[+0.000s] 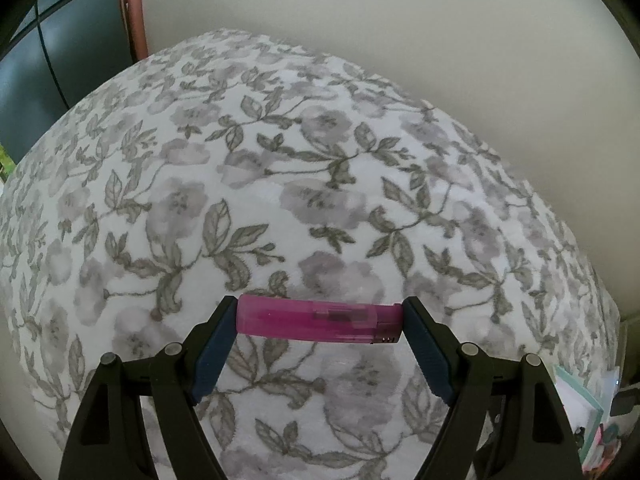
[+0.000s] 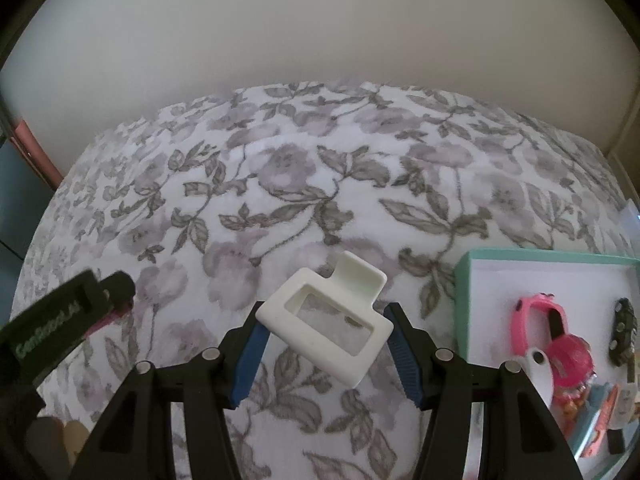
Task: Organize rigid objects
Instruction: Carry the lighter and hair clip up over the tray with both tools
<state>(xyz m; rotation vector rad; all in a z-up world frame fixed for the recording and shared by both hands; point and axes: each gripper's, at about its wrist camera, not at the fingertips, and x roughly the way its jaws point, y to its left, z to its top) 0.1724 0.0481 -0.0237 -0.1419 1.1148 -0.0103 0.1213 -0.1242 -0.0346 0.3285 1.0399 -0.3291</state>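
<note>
While I am carrying a pink lighter [image 1: 318,322] clamped end to end in the left gripper [image 1: 318,316] and a white plastic frame [image 2: 326,320] pinched in the right gripper [image 2: 324,318], I am keeping both level above the floral bedspread [image 2: 320,184]. I am steering toward the teal-rimmed box [image 2: 464,300] at its right edge, below a plain pale wall [image 2: 320,32].

Pink translucent lighter [image 1: 318,320]: lies crosswise, clamped end to end between the left tool's [image 1: 319,322] pads, metal-capped head at the right, above the floral bed cover. White plastic frame [image 2: 325,322] with rectangular opening and a tab at its far end: tilted, gripped by its sides in the right tool [image 2: 326,344]. Teal-rimmed box [image 2: 464,304], at the cover's right edge, holds a pink toy [image 2: 560,340] and other small items.
</note>
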